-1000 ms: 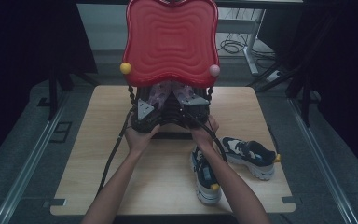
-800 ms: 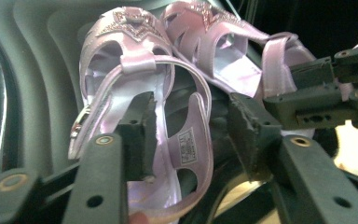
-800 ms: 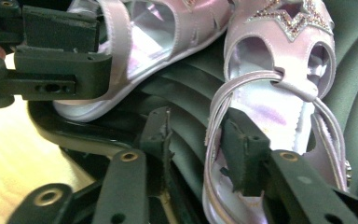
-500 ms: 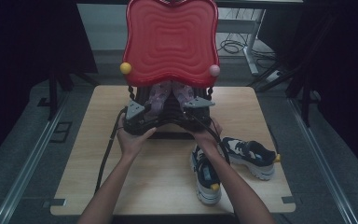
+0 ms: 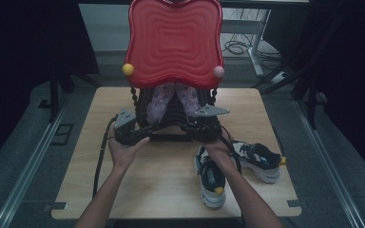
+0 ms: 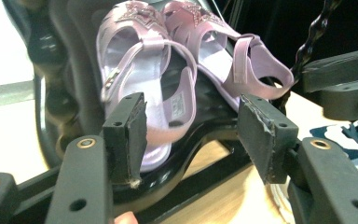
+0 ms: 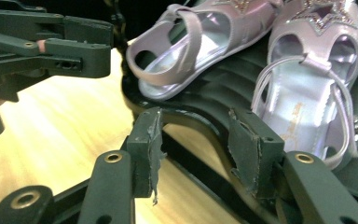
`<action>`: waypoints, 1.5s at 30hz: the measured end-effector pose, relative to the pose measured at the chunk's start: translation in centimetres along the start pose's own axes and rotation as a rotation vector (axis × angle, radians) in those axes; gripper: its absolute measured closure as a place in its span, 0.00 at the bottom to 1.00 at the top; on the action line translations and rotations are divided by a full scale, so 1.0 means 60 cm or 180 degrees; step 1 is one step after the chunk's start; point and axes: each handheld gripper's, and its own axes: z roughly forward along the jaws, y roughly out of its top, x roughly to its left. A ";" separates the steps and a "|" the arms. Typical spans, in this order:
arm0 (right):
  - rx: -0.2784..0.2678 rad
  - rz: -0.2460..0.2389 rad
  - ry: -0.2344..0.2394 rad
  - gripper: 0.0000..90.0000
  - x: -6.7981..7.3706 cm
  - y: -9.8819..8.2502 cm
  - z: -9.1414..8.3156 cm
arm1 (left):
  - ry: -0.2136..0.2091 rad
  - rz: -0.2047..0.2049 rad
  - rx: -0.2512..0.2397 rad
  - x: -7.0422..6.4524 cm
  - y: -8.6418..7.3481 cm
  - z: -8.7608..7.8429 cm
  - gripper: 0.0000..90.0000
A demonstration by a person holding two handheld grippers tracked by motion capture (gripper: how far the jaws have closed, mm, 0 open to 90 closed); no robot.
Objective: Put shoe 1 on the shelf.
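Observation:
A pair of lilac sandals (image 5: 171,102) with star trim lies on a black ribbed rack (image 5: 171,118) under a red wavy panel (image 5: 173,42). In the left gripper view my left gripper (image 6: 193,135) is open, and the rack's front rim and one sandal's (image 6: 140,60) heel lie just beyond its pads. My right gripper (image 7: 196,144) is open too, close to the rim, with the other sandal (image 7: 307,88) off to its right. In the high view the left gripper (image 5: 145,130) and right gripper (image 5: 187,126) flank the rack's front.
Two dark-blue and white sneakers (image 5: 211,175) (image 5: 259,159) lie on the wooden table (image 5: 161,194) at the right, close to my right forearm. A yellow ball (image 5: 128,69) and a pink ball (image 5: 218,71) sit at the red panel's lower corners. Cables trail from both grippers.
My left hand and gripper have drawn back to the left and toward me, away from the rack's middle. The right gripper has dropped slightly. The sandals have not moved.

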 end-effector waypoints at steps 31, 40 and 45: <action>-0.0068 -0.0019 0.0242 0.61 0.017 -0.116 -0.107 | -0.0345 -0.0115 0.0301 -0.010 -0.069 -0.080 0.49; -0.0046 -0.0087 0.0278 0.61 0.021 -0.130 -0.130 | -0.0347 -0.0160 0.0398 0.000 -0.088 -0.097 0.48; -0.0064 -0.0087 0.0309 0.61 0.023 -0.137 -0.136 | -0.0367 -0.0174 0.0425 0.003 -0.094 -0.102 0.48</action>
